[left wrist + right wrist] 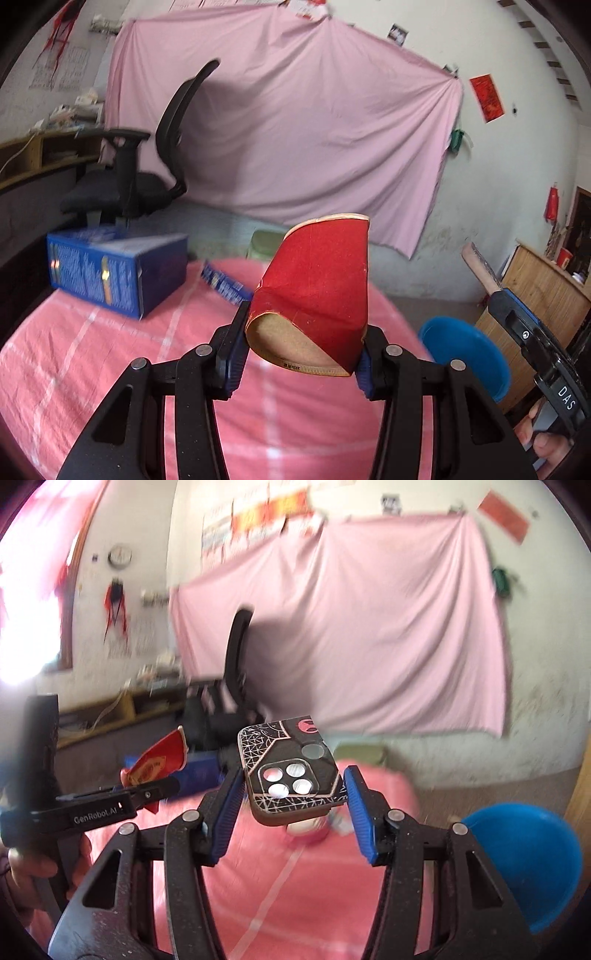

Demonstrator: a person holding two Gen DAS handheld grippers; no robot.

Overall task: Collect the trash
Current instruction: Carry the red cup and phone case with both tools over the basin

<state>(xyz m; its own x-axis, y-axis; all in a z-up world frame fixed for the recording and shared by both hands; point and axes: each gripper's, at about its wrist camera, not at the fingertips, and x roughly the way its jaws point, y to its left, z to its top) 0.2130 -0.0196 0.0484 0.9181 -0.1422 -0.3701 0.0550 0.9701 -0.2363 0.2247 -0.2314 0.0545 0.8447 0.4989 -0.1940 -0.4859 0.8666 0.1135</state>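
Observation:
My left gripper (pixel 301 347) is shut on a squashed red paper cup (pixel 317 280), held up above the pink-clothed table (pixel 92 369) with its cardboard base toward the camera. My right gripper (pixel 293 786) is shut on a black phone case (pixel 291 771) with a white line pattern and round camera cut-outs, its blue pads against the case's two sides. Each view shows the other gripper: the left gripper (pixel 155 794) with the red cup (pixel 159 764) at the left, the right gripper (pixel 495 295) at the right edge with a hand (pixel 543 443) under it.
A round blue bin (pixel 465 354) (pixel 524 860) stands low beside the table's right side. A blue carton (pixel 110 273) and a flat blue packet (pixel 225 284) lie on the table's far part, with a green jar (pixel 264 243) behind. A black office chair (pixel 147 158) and a pink sheet (pixel 295 129) stand beyond.

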